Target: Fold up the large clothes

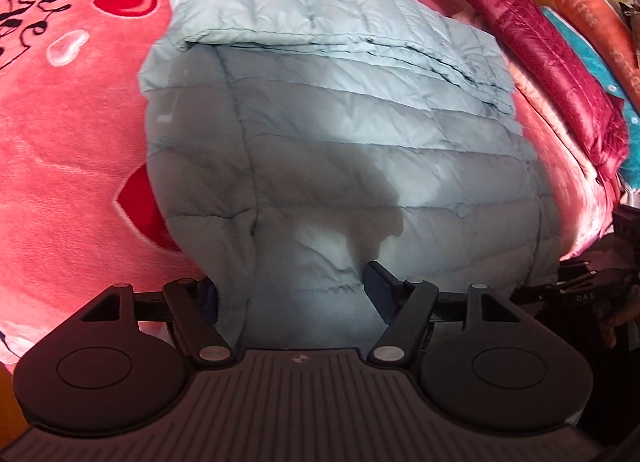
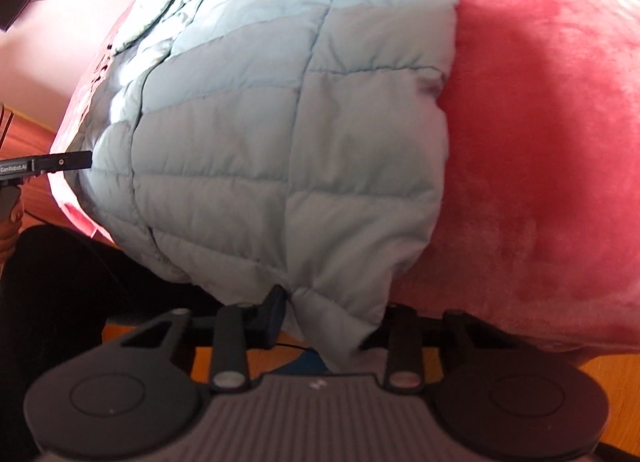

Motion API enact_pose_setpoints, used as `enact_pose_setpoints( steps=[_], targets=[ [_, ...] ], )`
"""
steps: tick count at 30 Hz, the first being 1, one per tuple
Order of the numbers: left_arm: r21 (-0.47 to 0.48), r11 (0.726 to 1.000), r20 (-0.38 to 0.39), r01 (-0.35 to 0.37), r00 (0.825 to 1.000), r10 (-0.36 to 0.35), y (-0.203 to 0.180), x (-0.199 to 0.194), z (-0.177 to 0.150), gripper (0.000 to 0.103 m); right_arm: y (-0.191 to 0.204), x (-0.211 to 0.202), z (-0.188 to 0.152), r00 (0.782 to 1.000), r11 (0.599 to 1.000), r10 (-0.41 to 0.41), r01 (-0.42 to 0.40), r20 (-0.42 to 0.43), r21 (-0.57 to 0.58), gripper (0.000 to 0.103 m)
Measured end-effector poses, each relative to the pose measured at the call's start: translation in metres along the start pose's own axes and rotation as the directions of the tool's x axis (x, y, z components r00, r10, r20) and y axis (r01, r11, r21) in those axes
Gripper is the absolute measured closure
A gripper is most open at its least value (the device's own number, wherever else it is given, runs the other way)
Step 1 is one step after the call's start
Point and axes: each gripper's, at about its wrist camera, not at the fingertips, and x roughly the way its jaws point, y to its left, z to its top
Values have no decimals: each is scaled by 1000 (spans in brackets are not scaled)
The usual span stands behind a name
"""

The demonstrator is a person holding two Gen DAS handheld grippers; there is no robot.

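Left gripper (image 1: 294, 290) is clamping the near hem of the pale-blue jacket (image 1: 320, 122), which is lying partly folded on the pink blanket (image 1: 68, 150). Right gripper (image 2: 328, 316) is pinching the jacket's near corner. The left tool's side is reading "GenRobot.AI"; the black script on the blanket is staying unreadable.

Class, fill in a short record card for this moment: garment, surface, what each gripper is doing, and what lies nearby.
garment: pale blue quilted jacket, partly folded
surface: pink blanket with red hearts
left gripper: fingers either side of the jacket's near edge
right gripper: fingers astride the jacket's near corner
nearby: dark red padded garment beside the jacket
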Motion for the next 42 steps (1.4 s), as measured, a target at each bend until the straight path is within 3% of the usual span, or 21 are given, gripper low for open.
enact_pose_setpoints(
  steps=[6,9,11,16,21,23,26,29,33,35,37,41,42],
  targets=[
    [68,996,-22,49,999,-48,-20,1,-12,20,5,3,4,999,999,41,-42,-22,-11,81],
    [58,997,-30,47,999,-45,-23,4,-13,40,2,12,10,999,1000,-1,1,-37,22,74],
    [60,997,-24,51,998,-50,-23,4,-14,59,3,12,13,999,1000,5,-4,-36,27,75],
    [7,994,19,111,994,-111,-15,-8,-17,88,15,6,15,997,997,80,-81,-18,-17,94],
    [-85,968,105,236,968,-227,-4,-24,-10,94,11,-9,16,968,967,252,-252,13,23,95],
    [-123,953,139,279,955,-261,0,-27,-6,95,12,-15,18,939,938,342,-344,45,39,95],
    [-157,928,198,339,931,-306,5,-36,-3,95,15,-24,26,872,873,471,-482,130,74,96],
    [-207,888,274,411,896,-350,14,-43,10,95,12,-32,39,786,787,572,-606,237,111,96],
    [-299,826,380,478,854,-356,32,-44,29,95,-5,-53,57,663,671,639,-728,390,138,96],
    [-373,778,439,505,835,-331,47,-41,40,95,-17,-64,70,606,617,638,-771,475,154,96],
    [-444,731,484,518,825,-291,65,-38,47,94,-28,-71,85,565,581,612,-796,553,171,96],
    [-631,583,528,512,834,-161,111,-19,55,94,-61,-75,117,510,519,504,-824,697,228,96],
    [-662,557,530,502,839,-126,119,-15,55,94,-71,-74,124,495,496,476,-834,727,243,96]
  ],
)
